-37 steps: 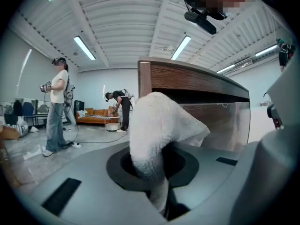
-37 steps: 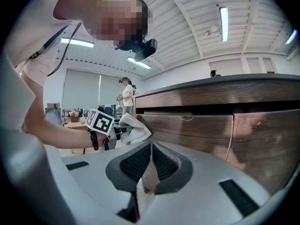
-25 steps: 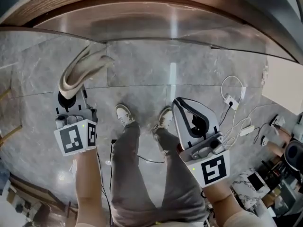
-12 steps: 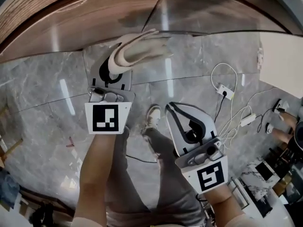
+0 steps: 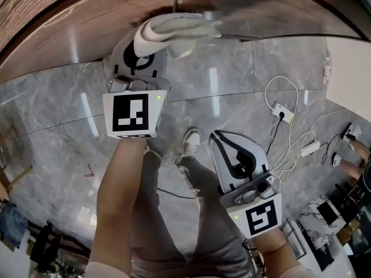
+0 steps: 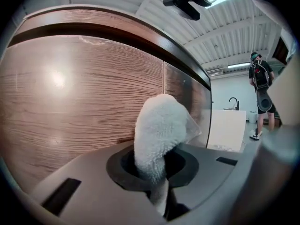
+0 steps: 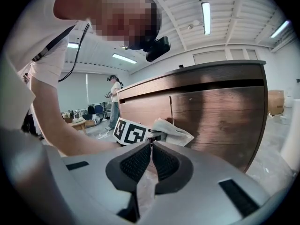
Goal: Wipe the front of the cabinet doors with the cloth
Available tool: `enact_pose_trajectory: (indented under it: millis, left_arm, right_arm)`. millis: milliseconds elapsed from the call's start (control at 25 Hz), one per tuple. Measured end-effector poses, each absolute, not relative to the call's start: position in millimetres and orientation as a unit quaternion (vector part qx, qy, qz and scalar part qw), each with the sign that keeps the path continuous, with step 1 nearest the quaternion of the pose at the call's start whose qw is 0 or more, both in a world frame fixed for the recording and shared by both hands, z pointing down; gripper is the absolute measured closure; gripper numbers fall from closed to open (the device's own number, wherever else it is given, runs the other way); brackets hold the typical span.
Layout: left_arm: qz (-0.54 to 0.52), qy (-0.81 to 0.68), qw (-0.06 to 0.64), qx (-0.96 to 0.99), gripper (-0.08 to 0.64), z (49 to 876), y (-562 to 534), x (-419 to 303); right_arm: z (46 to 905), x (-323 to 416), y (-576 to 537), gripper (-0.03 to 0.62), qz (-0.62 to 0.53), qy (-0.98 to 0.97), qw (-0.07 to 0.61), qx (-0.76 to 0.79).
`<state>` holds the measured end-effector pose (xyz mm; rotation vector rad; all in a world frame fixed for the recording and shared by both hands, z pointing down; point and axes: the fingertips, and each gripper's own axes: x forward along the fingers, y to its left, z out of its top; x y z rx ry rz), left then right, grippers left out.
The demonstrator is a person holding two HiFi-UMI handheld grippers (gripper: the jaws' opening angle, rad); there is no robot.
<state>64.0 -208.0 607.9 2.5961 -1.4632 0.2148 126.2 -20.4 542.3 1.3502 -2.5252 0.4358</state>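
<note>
Jaws of the left gripper (image 6: 157, 182) clamp a fluffy white cloth (image 6: 159, 135), its bunched end seemingly touching the brown wood-grain cabinet door (image 6: 70, 93) beside the vertical seam between doors. Right gripper (image 7: 151, 146), jaws pressed together on nothing, hangs well apart over the grey marble floor (image 5: 52, 132). Black-and-white square markers (image 5: 134, 114) show on both grippers' cubes; tangled white cables (image 5: 282, 117) lie on the floor's right side.

Grey marble floor (image 5: 46, 126), ribbed white ceiling (image 7: 178, 3) with strip lights (image 7: 205, 18).
</note>
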Motion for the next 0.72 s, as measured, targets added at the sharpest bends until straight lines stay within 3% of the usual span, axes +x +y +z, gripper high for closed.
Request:
enact_pose_trajectory:
  millis: [720]
  left_arm:
    - [0.109,-0.563,0.086,0.815,0.500,615.7,-205.6,-100.4]
  right_arm:
    - [539.4,22.5,-34.7,0.551,0.153,-0.892,0.136,0.404]
